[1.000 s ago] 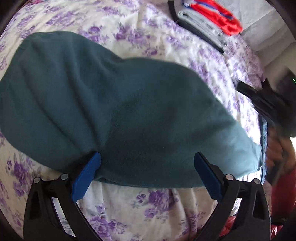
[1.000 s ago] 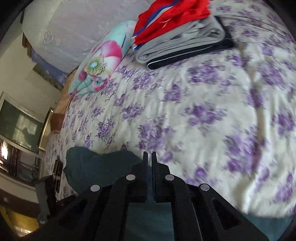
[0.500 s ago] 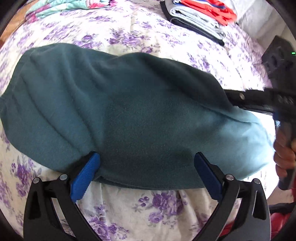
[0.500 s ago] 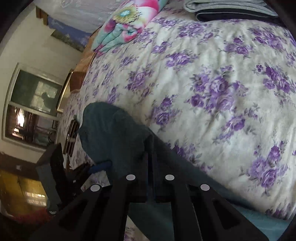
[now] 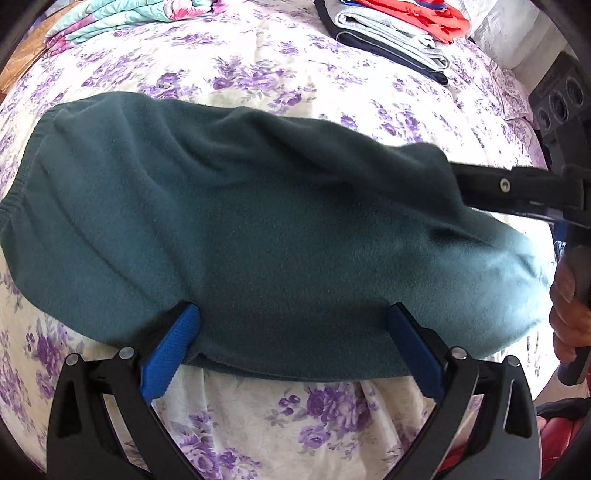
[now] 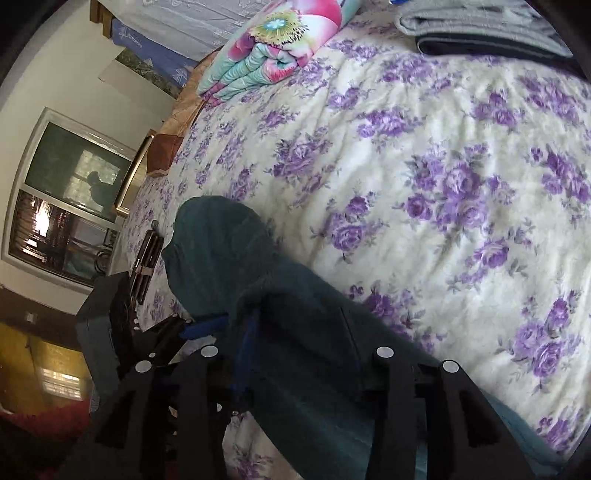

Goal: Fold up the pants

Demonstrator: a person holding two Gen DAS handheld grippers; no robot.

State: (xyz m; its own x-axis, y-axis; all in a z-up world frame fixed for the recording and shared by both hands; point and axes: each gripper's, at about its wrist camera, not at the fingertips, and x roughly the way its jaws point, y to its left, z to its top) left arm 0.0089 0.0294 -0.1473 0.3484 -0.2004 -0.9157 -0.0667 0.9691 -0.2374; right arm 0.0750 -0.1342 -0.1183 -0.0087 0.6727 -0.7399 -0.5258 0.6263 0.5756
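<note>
our right gripper (image 6: 295, 332) just spread its jaws, dropping the teal fleece pants (image 5: 258, 229); left gripper (image 5: 291, 343) stays wide, so this fold's laid

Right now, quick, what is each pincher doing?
Left gripper: open, fingers wide apart, the teal pants edge between them.
Right gripper: open, with the pants draped between its fingers.

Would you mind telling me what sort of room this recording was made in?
Most likely a bedroom: the pants lie on a floral bedspread, with a folded quilt and stacked folded clothes nearby.
</note>
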